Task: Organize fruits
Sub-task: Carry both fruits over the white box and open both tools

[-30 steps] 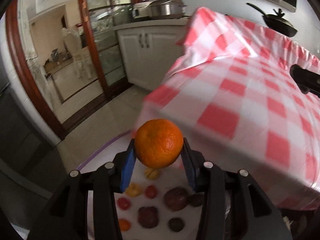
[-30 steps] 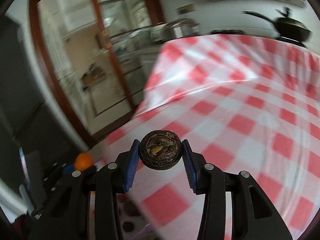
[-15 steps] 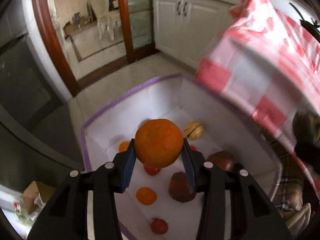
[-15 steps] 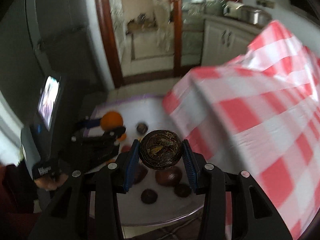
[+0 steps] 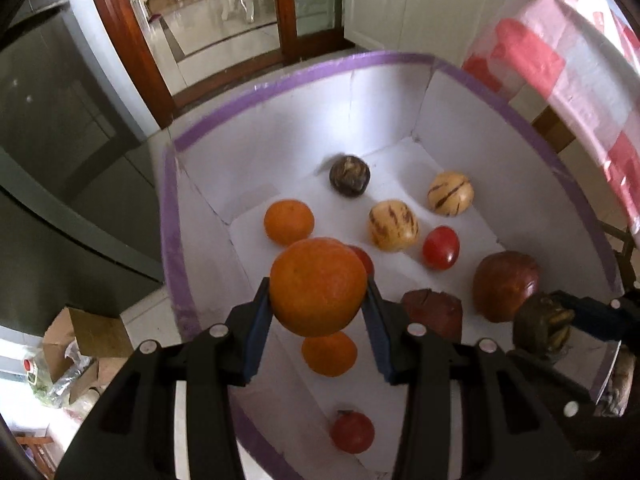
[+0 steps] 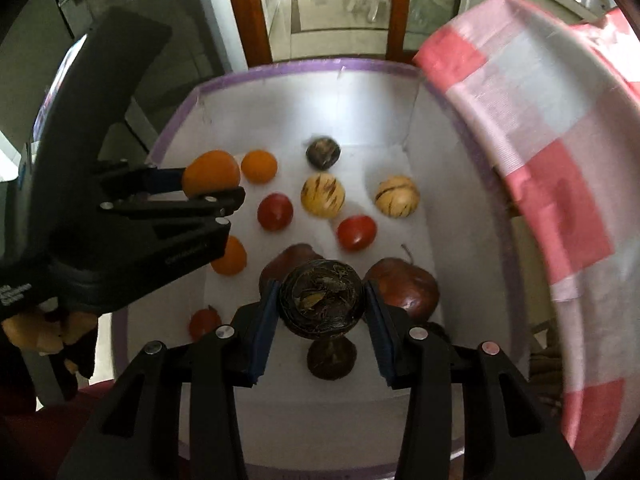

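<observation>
My left gripper (image 5: 318, 304) is shut on an orange (image 5: 318, 286) and hangs over the left side of a white box with a purple rim (image 5: 304, 70). My right gripper (image 6: 322, 304) is shut on a dark brown wrinkled fruit (image 6: 322, 300) over the near end of the same box (image 6: 304, 68). On the box floor lie two more oranges (image 5: 289, 222), two striped yellow fruits (image 5: 394, 225), several red fruits (image 5: 441, 247), large dark red fruits (image 5: 505, 285) and another dark brown fruit (image 5: 349, 175). The left gripper (image 6: 212, 184) with its orange also shows in the right wrist view.
A table under a red and white checked cloth (image 6: 540, 140) overhangs the box on the right. Beyond the box is a tiled floor and a wood-framed glass door (image 5: 136, 56). A cardboard box (image 5: 80, 340) sits on the floor at the lower left.
Both grippers swung away from the checked table and came down over the white box, still gripping the orange and the dark fruit. The box floor and its fruits now fill both views.
</observation>
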Motion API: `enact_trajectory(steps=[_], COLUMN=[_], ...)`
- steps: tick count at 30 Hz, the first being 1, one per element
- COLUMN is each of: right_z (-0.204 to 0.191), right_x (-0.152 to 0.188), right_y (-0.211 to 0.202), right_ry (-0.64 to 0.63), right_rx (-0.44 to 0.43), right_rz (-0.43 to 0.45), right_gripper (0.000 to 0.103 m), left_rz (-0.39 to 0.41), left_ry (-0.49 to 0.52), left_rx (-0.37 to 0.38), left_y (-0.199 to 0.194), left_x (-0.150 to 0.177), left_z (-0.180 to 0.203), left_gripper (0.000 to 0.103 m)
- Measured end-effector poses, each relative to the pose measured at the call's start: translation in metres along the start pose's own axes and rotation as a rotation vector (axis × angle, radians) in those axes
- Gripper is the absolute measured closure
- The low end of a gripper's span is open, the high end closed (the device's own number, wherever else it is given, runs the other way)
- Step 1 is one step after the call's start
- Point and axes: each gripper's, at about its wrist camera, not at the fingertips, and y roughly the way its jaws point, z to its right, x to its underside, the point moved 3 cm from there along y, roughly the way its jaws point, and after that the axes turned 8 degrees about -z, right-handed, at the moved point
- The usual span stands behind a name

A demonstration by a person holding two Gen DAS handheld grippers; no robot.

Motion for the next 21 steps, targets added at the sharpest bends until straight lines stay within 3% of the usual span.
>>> enact_trajectory(steps=[6, 12, 14, 15, 17, 19, 21], right_z=[0.01, 0.022, 0.026, 0.028, 0.032, 0.036, 0.039], right_x=[-0.001, -0.002, -0.002, -0.001, 0.0, 0.0, -0.002], right_y=[0.011, 0.012, 0.006, 0.003, -0.005, -0.013, -0.02], right_ry=[0.018, 0.054, 0.072, 0.076, 0.082, 0.087, 0.092], right_rx=[-0.012, -0.005, -0.01, -0.015, -0.014, 0.006, 0.025], right_rz=[-0.025, -0.033, -0.021, -0.016, 0.001, 0.01, 0.025], right_gripper=[0.06, 0.057, 0.042, 0.039, 0.031, 0.026, 0.022], left_rz=[-0.009, 0.006, 0.013, 0.029, 0.08, 0.136, 0.193], left_ry=[0.025, 0.012, 0.006, 0.005, 0.015, 0.034, 0.063], left_rx=[-0.021, 0.026, 0.043, 0.056, 0.065, 0.061, 0.066], left_y=[0.003, 0.003, 0.001, -0.003, -0.013, -0.025, -0.041], left_x=[-0.002, -0.005, -0.006, -0.007, -0.009, -0.014, -0.018], left_z=[0.008, 0.005, 0.004, 0.005, 0.008, 0.012, 0.018], left_gripper=[0.058, 0.058, 0.057, 0.056, 0.044, 0.023, 0.022])
